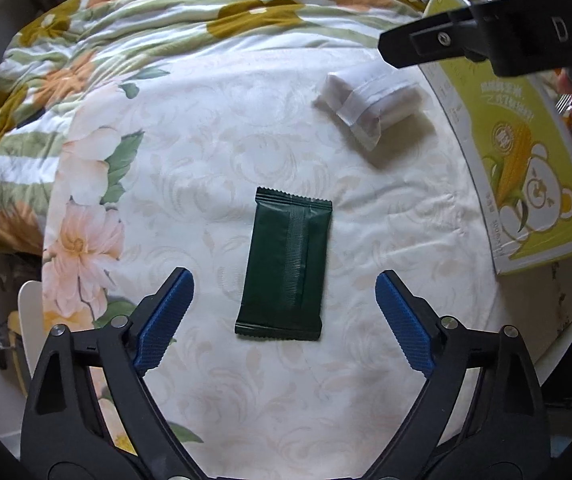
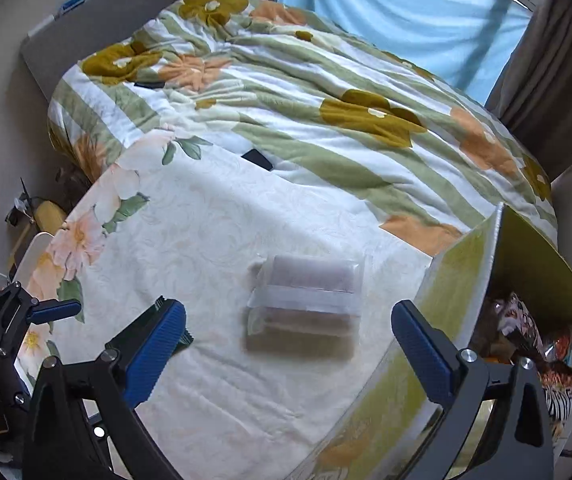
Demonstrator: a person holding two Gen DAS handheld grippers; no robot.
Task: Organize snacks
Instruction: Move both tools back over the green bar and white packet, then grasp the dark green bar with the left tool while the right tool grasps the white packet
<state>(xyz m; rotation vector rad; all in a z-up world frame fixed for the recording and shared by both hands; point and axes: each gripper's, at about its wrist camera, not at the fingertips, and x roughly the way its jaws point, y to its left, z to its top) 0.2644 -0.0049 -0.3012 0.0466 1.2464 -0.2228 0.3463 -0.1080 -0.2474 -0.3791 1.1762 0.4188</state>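
Note:
A dark green snack packet (image 1: pixel 286 266) lies flat on the white floral sheet, between the blue pads of my open, empty left gripper (image 1: pixel 284 302). A clear-wrapped white snack pack (image 1: pixel 370 102) lies farther back right; it also shows in the right wrist view (image 2: pixel 306 300), blurred, just ahead of my open, empty right gripper (image 2: pixel 288 328). A green and yellow cardboard box (image 1: pixel 526 160) with a bear and corn print stands at the right; in the right wrist view the box (image 2: pixel 458 268) holds several colourful snack bags (image 2: pixel 534 344). The right gripper's black body (image 1: pixel 486 40) shows above the box.
A rumpled green, orange and white floral blanket (image 2: pixel 286 92) covers the far part of the bed. A black phone (image 2: pixel 257 159) lies at its edge. The bed's left edge drops to floor clutter (image 2: pixel 41 216). Curtains (image 2: pixel 558 60) hang behind.

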